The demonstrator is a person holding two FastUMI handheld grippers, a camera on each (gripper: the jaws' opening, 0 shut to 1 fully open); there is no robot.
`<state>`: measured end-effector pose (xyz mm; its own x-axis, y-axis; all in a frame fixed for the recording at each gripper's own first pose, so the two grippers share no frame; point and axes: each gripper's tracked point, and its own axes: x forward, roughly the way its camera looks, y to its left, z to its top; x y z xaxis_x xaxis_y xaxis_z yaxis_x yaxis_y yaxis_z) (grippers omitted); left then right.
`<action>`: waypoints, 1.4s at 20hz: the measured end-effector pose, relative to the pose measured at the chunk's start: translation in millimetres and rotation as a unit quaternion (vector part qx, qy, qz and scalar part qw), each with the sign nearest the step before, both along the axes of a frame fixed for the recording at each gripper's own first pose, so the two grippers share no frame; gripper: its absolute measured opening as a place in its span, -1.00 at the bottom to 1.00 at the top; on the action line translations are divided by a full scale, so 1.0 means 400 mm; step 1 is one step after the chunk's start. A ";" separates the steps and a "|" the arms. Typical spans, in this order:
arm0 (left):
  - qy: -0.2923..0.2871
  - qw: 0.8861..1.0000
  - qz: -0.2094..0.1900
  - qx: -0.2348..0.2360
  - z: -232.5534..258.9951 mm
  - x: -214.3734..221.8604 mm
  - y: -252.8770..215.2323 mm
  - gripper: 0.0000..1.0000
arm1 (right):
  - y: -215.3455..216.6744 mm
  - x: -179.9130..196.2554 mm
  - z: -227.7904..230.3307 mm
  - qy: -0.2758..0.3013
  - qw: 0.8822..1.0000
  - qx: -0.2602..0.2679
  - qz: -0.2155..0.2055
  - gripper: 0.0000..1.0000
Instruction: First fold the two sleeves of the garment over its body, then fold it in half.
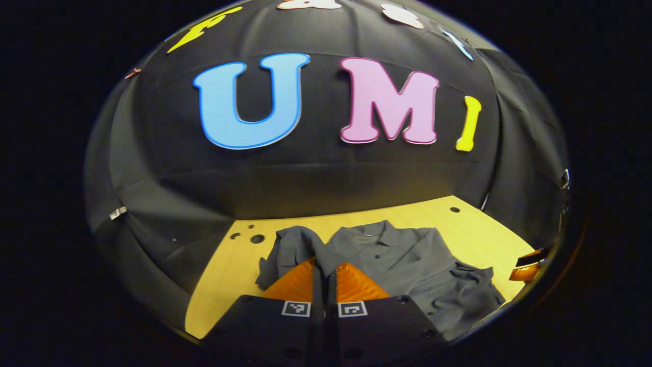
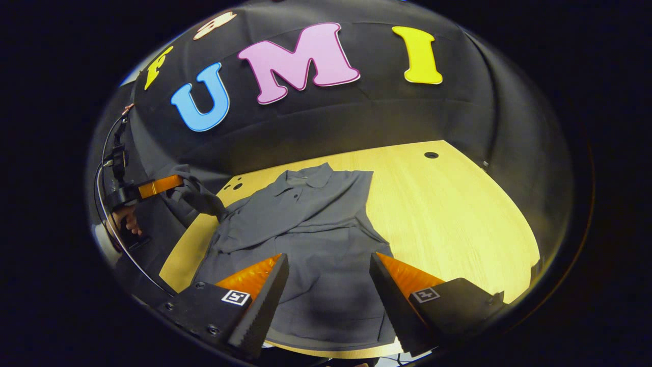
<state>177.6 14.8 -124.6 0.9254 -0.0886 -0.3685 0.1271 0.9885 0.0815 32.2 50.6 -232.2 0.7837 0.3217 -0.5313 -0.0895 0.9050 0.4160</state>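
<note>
In the left gripper view, the left gripper (image 1: 324,275) has its jaws pressed together on a fold of grey cloth: the left sleeve (image 1: 288,250) of the polo shirt (image 1: 402,260) rises in a bunched ridge straight from between the fingertips, lifted off the wooden table (image 1: 229,285). Just beyond and to the right of the jaws the shirt's collar and buttoned placket lie flat, and farther right its body rumples toward the table edge, where the other gripper's finger shows at the rim.

In the right gripper view, the right gripper (image 2: 328,278) has its jaws spread wide with nothing between them, hovering over the lower body of the shirt (image 2: 316,239), whose hem lies directly between and beneath the fingers. Ahead of the jaws the right sleeve is folded across the chest, its edge running diagonally below the collar. Far to the left, a hand (image 2: 125,219) holds the left gripper with the raised sleeve (image 2: 196,196) hanging from it. Bare table (image 2: 458,214) stretches right of the jaws.
</note>
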 end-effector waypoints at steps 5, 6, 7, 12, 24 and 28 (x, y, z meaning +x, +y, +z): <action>0.015 0.999 -0.045 -0.013 -0.051 0.038 -0.203 -0.89 | -0.056 0.006 -0.016 0.007 1.000 0.005 -0.012 0.96; 0.021 0.998 -0.054 -0.009 -0.075 0.049 -0.237 -0.89 | -0.065 0.008 -0.019 0.008 1.000 0.006 -0.012 0.96; 0.029 0.998 -0.062 -0.005 -0.100 0.058 -0.271 -0.89 | -0.072 0.011 -0.023 0.010 1.000 0.006 -0.012 0.96; 0.080 0.993 -0.086 0.015 -0.269 0.096 -0.410 -0.89 | -0.113 0.023 -0.046 0.016 1.000 0.001 -0.003 0.97; 0.176 0.981 -0.080 0.019 -0.511 0.093 -0.512 -0.22 | -0.166 0.046 -0.095 0.031 0.999 -0.001 0.014 0.96; 0.164 0.983 -0.081 0.013 -0.480 0.059 -0.517 0.91 | -0.152 0.040 -0.098 0.032 0.999 -0.002 0.025 0.97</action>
<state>201.3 -192.1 -316.5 0.7307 -0.2118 -0.6490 0.3066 0.9512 0.0347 48.2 -10.2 -271.4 0.7313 0.3573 -0.5810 -0.1078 0.9016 0.4189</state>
